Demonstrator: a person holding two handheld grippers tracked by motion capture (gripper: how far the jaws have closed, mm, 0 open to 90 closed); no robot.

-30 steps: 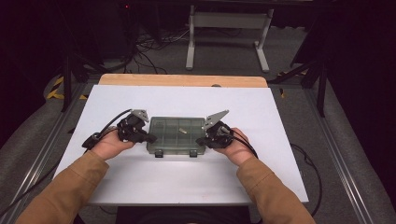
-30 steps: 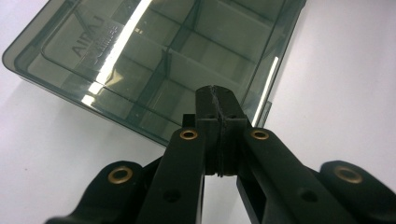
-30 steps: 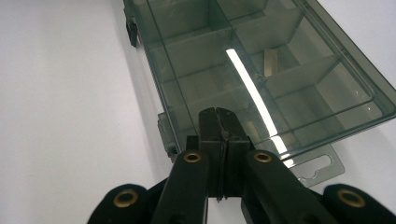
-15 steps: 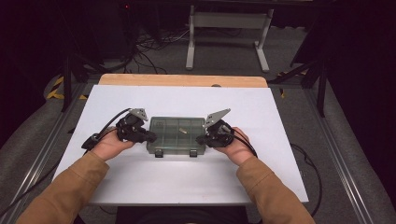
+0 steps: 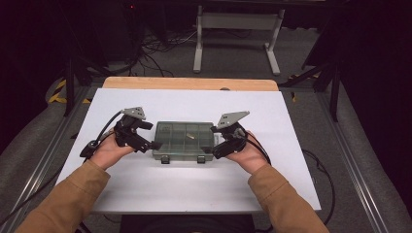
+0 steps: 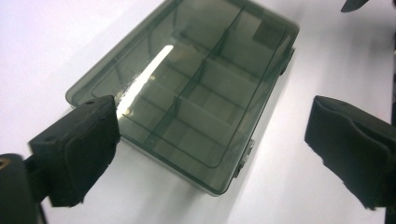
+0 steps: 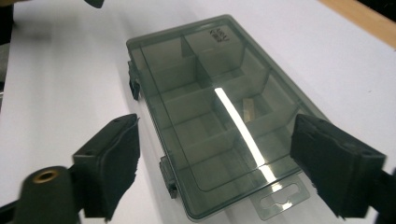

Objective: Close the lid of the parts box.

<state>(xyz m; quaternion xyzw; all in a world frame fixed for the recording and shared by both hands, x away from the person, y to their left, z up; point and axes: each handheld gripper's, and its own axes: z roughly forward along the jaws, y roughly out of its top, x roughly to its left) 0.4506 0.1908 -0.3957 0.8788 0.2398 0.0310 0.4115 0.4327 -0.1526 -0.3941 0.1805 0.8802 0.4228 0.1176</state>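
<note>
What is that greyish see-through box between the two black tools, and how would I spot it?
On the white table, look midway between the left gripper and the right gripper. There lies the compartment box, flat, with its lid closed. It is smoky, transparent plastic, divided into small cells, with two latches on its near edge.

- A lab or recording studio — dark surroundings, grey carpet floor.
- A white-topped bench on a metal rail frame.
- Loose cables and a grey equipment stand behind it.
</note>
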